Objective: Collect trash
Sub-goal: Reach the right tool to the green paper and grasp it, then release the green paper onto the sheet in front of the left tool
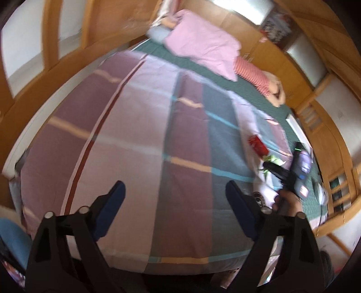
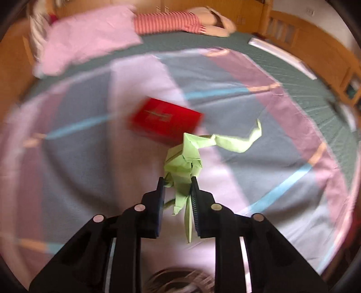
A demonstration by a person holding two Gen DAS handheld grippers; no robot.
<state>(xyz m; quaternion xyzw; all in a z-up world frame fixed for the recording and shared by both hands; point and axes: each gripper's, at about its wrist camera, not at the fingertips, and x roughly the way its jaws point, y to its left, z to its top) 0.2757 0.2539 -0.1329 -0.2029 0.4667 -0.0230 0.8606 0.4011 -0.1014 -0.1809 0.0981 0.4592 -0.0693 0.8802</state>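
A crumpled green folded paper [image 2: 185, 155] lies on the striped bedspread [image 2: 237, 94], and its lower end sits between the narrow jaws of my right gripper [image 2: 177, 183], which is shut on it. Just beyond the paper is a flat red box [image 2: 167, 119]. In the left wrist view my left gripper [image 1: 176, 189] stands open over the bedspread [image 1: 135, 135] with nothing between its blue pads. Far to its right I see the red box [image 1: 257, 144], the green paper [image 1: 274, 160] and the right gripper [image 1: 270, 168] in a person's hand [image 1: 286, 200].
A pink pillow [image 2: 90, 36] and a red-striped pillow [image 2: 167, 21] lie at the head of the bed by the wooden headboard [image 2: 293, 29]. A white strip [image 2: 282, 56] rests on the green mattress cover. A round patterned object [image 2: 178, 281] is blurred at the bottom edge.
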